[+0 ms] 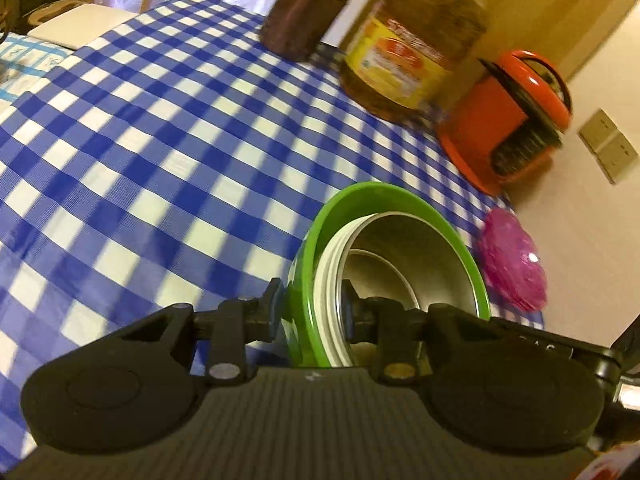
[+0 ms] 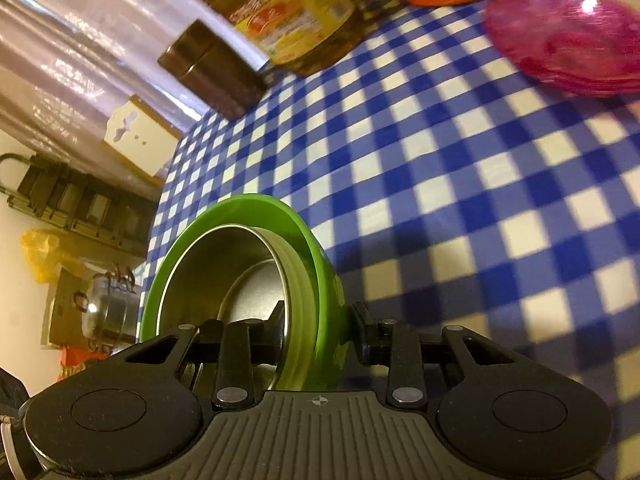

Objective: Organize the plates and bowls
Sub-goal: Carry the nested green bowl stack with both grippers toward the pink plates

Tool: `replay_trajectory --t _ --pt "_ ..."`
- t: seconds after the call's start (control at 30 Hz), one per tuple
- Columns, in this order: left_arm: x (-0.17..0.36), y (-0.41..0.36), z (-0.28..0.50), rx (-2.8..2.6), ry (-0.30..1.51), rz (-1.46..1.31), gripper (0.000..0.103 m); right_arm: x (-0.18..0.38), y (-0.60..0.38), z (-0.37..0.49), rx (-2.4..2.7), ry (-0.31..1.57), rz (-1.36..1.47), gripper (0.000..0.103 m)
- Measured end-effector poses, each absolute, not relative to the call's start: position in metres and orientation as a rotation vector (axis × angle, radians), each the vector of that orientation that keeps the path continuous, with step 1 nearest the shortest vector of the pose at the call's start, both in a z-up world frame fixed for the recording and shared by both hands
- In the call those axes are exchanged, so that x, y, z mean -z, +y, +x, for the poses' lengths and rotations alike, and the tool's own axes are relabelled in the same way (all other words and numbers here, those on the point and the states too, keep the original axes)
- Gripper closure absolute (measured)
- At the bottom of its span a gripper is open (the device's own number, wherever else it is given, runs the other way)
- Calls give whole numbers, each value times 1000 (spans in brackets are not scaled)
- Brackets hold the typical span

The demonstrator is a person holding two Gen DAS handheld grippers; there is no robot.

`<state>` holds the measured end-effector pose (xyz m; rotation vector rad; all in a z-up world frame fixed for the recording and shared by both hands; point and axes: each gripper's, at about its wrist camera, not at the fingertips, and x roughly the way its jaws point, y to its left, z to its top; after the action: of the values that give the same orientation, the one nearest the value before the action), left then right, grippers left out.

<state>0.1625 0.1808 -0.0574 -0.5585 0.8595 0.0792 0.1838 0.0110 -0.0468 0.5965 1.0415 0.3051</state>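
1. The left gripper (image 1: 310, 308) is clenched on the rim of a green bowl (image 1: 308, 248): one finger sits outside the green wall, the other inside the metal lining.
2. The right gripper (image 2: 316, 320) grasps the opposite side of the same green bowl (image 2: 320, 264), again with one finger inside and one outside the wall.
3. The bowl is green on the outside and holds a steel bowl (image 1: 404, 256) nested within it, with a pale ribbed band between the two rims. In the right wrist view the steel bowl (image 2: 208, 272) shows its shiny inner wall.
4. The bowl stack is held between both sets of jaws above a desk covered with a blue-and-white checked cloth (image 1: 160, 140); whether it touches the cloth cannot be told.
5. A pink translucent bowl (image 1: 514, 260) lies on the cloth near the desk's edge, apart from the green bowl; it also shows in the right wrist view (image 2: 568, 36).
6. Farther back stand an orange container (image 1: 504, 120), a yellow-labelled jar (image 1: 412, 48) and a dark brown jar (image 1: 304, 16).
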Motion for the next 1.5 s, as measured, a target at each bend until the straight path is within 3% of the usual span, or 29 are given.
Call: replay_trajectory --t 0.77,1.5 --pt "40 43 125 98 937 -503 78 15 -126 87 -143 1000 650 70" --pt "33 -11 127 150 968 -426 78 12 -177 62 -92 967 704 70"
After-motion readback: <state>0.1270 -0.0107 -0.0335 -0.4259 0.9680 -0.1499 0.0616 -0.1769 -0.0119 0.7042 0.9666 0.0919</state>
